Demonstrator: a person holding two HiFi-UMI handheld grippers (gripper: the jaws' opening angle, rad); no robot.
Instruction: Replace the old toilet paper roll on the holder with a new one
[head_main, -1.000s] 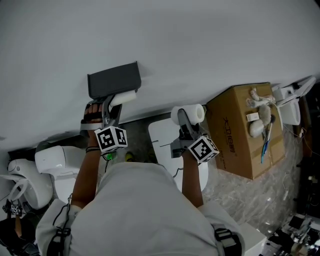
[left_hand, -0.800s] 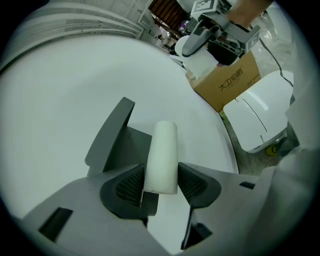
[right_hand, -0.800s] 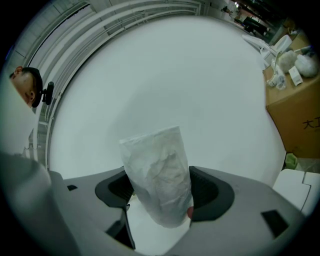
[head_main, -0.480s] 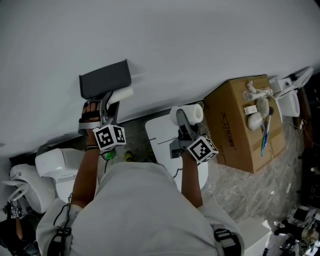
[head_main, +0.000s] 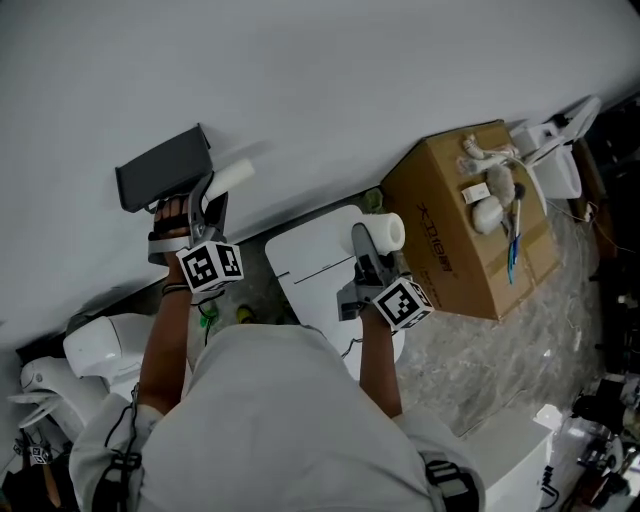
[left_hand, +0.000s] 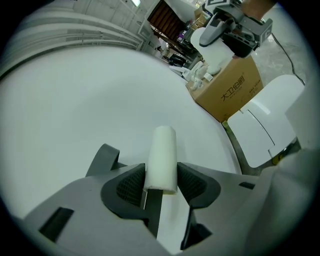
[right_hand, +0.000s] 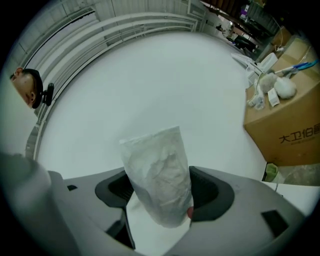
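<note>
A dark grey holder (head_main: 163, 168) hangs on the white wall. Just right of it, clear of its end, my left gripper (head_main: 207, 205) is shut on the old roll (head_main: 233, 176), a thin white tube. In the left gripper view the tube (left_hand: 162, 155) stands between the pads, and the jaws have just been closing on it. My right gripper (head_main: 368, 248) is shut on the new toilet paper roll (head_main: 385, 231) above the toilet lid. In the right gripper view this crinkled white roll (right_hand: 159, 172) fills the gap between the jaws.
A white toilet lid (head_main: 310, 262) lies below the right gripper. A cardboard box (head_main: 450, 230) with small items on top stands to the right against the wall. Another white toilet (head_main: 100, 340) is at the lower left. Plastic sheeting covers the floor at the right.
The old roll, held in the left gripper, has slid out from under the holder to its right. The right gripper with the new roll has shifted toward the box. The head view has swung.
</note>
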